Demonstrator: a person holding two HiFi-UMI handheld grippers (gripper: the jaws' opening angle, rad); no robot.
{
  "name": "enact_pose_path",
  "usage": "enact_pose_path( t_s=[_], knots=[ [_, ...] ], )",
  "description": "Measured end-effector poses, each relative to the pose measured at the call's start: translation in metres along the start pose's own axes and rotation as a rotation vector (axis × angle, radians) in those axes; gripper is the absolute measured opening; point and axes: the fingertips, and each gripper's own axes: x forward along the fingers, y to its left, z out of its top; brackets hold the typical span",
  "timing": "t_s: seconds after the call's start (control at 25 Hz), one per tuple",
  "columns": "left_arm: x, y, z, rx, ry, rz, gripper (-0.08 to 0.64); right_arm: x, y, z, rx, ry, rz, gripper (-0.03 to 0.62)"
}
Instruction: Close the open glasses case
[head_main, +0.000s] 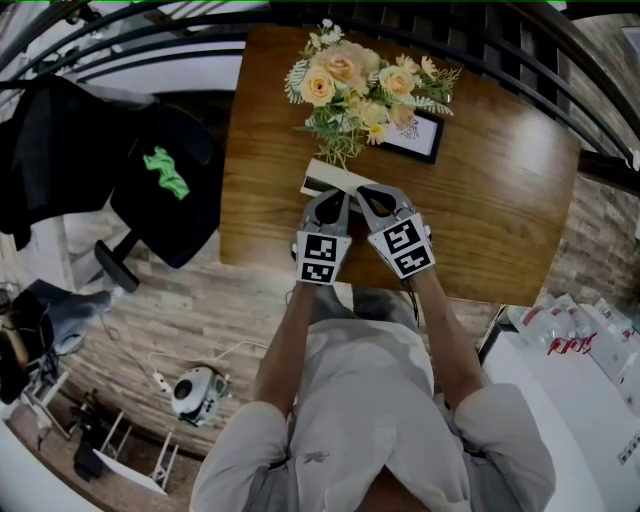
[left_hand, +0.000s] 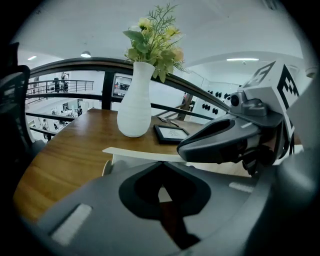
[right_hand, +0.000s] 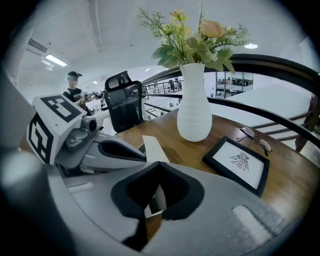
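Note:
The cream glasses case (head_main: 322, 178) lies on the wooden table (head_main: 500, 210) just in front of the vase. Its lid (left_hand: 142, 153) shows edge-on right past my left gripper (left_hand: 160, 164), whose jaws are shut with the tips at the lid. My right gripper (right_hand: 159, 166) is shut too, and part of the case (right_hand: 151, 146) shows beyond its tips and through the gap in the jaws. In the head view the left gripper (head_main: 335, 197) and right gripper (head_main: 364, 193) sit side by side at the case's near edge.
A white vase (right_hand: 194, 107) of flowers (head_main: 365, 85) stands behind the case. A black picture frame (right_hand: 237, 162) and a pair of glasses (right_hand: 257, 139) lie to its right. A black office chair (head_main: 165, 190) stands left of the table. A railing runs behind.

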Motion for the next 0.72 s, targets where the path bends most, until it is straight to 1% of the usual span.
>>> enact_pose_path(
  t_s=[0.72],
  knots=[
    [-0.008, -0.001, -0.016, -0.006, 0.026, 0.003, 0.02, 0.003, 0.012, -0.013, -0.001, 0.03, 0.017, 0.003]
  ],
)
